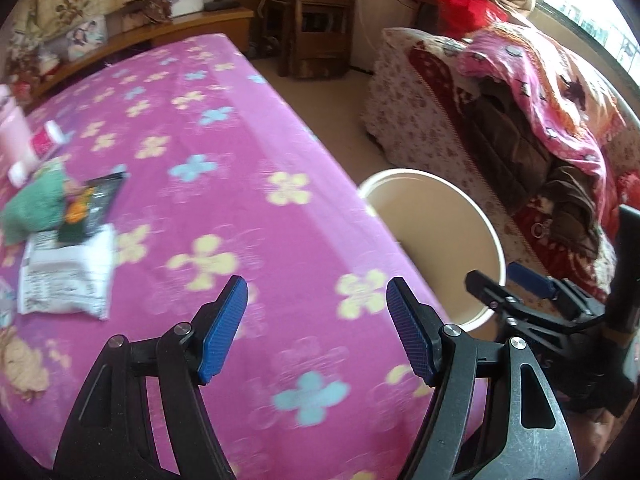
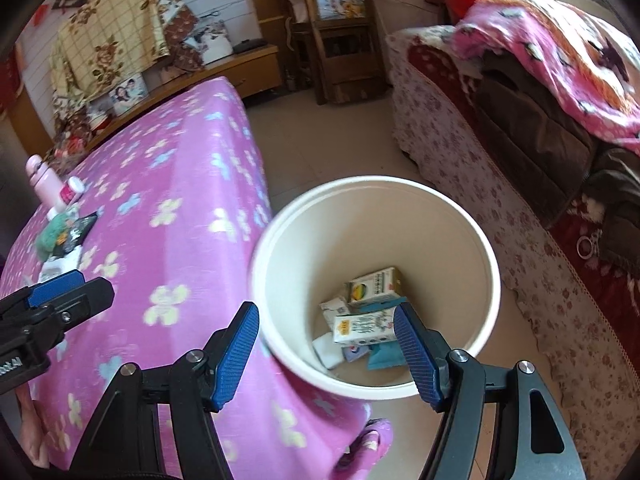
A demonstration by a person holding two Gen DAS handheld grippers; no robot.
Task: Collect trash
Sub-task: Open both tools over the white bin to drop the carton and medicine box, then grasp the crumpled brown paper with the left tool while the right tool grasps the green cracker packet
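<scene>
My left gripper is open and empty above the pink flowered table cover. Trash lies at the table's left: a white wrapper, a black packet and a green crumpled piece. My right gripper is open and empty above the cream bucket, which stands on the floor beside the table. Inside the bucket lie cartons and small packets. The bucket also shows in the left wrist view, right of the table edge. The same trash pile shows in the right wrist view.
A pink bottle and a pink-and-white tube lie at the table's far left. A sofa heaped with blankets and clothes runs along the right. A wooden chair and low cabinet stand at the back. Tiled floor lies between.
</scene>
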